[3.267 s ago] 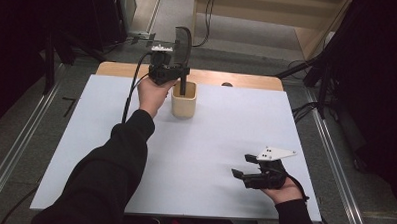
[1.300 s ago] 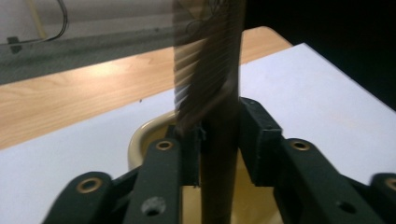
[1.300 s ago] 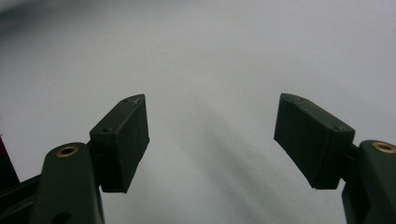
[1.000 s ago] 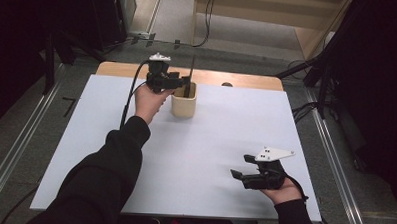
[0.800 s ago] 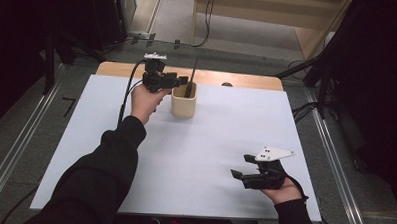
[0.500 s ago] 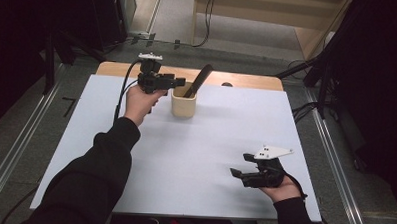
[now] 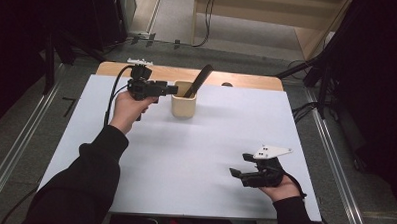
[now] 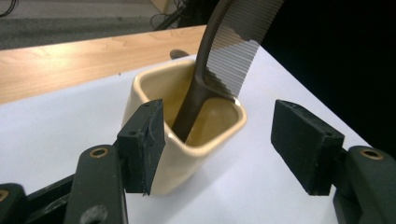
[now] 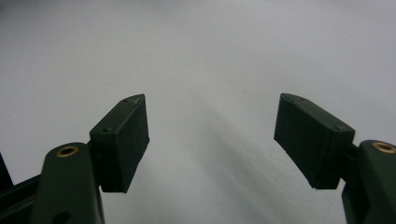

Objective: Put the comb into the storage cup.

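The comb [image 7: 199, 79] stands handle-down in the cream cup [image 7: 183, 104], leaning on its far rim with the teeth sticking out above. Just beside the cup, the left gripper [image 7: 173, 89] has just been opening its jaws, nothing between them (a release, by the look). Well nearer the person, the right gripper [image 7: 237, 164] rests spread wide and empty.

The left hand-held gripper [image 7: 173, 89] sits at the end of an outstretched, dark-sleeved left arm, held level in the left hand [image 7: 128, 107], its cable looping down beside the wrist. Its jaws have just been opening and now stand wide apart with nothing pressed between the pads. The right hand-held gripper [image 7: 236, 164] lies in the upturned right hand [image 7: 279, 184], low, jaws spread wide and empty.
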`<state>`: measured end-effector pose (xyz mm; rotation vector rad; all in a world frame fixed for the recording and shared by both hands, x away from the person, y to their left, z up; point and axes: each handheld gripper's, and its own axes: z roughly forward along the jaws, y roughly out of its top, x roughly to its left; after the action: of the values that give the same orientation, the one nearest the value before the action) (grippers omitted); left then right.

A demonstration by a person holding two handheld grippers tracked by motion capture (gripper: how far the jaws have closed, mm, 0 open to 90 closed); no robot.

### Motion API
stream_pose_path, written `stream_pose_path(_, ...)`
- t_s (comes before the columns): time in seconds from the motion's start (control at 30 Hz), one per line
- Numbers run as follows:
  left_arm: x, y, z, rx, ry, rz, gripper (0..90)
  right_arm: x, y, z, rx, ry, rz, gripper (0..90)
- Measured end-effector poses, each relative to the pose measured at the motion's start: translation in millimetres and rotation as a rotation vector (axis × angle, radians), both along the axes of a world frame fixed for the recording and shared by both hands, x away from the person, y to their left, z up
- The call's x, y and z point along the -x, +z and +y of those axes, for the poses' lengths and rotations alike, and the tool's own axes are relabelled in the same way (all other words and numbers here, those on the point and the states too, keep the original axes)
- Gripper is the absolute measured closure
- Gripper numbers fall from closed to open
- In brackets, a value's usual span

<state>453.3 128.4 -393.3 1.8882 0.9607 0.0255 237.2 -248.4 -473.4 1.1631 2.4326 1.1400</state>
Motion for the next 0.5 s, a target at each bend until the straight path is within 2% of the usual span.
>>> stream_pose_path(0.2,9.9,-5.1,13.4,0.023,0.005,-0.003,35.6,0.0,0.1,-0.1,0.003,-0.004,0.000,24.5)
stream_pose_path(0.5,22.5,-11.2,17.2,-0.023,-0.013,-0.017,35.6,-0.2,-0.5,0.5,0.006,-0.006,0.000,24.5)
